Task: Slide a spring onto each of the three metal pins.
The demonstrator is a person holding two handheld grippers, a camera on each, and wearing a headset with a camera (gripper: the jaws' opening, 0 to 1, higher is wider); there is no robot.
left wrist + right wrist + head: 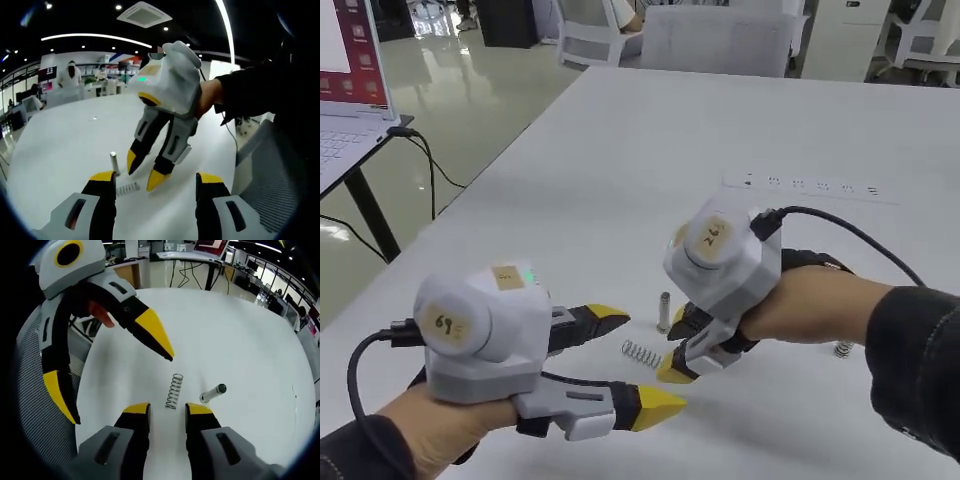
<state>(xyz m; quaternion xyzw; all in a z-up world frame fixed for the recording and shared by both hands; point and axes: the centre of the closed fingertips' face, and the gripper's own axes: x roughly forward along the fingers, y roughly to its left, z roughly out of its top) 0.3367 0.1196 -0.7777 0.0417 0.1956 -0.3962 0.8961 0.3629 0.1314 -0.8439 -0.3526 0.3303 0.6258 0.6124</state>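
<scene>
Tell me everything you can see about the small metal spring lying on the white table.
The small silvery coiled-wire spring lies flat on the white table, touched by nothing. It sits just ahead of the open right tongs, in line with their gap, beside the short upright metal pin, apart from it.

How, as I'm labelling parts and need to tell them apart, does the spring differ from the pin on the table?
The spring lies flat on the table; the pin stands upright. The spring is an open wire coil; the pin is a smooth solid cylinder. The spring sits just ahead of the open jaws of the right hand-held gripper; the pin is off to one side. Both are silvery metal, apart, unheld.
</scene>
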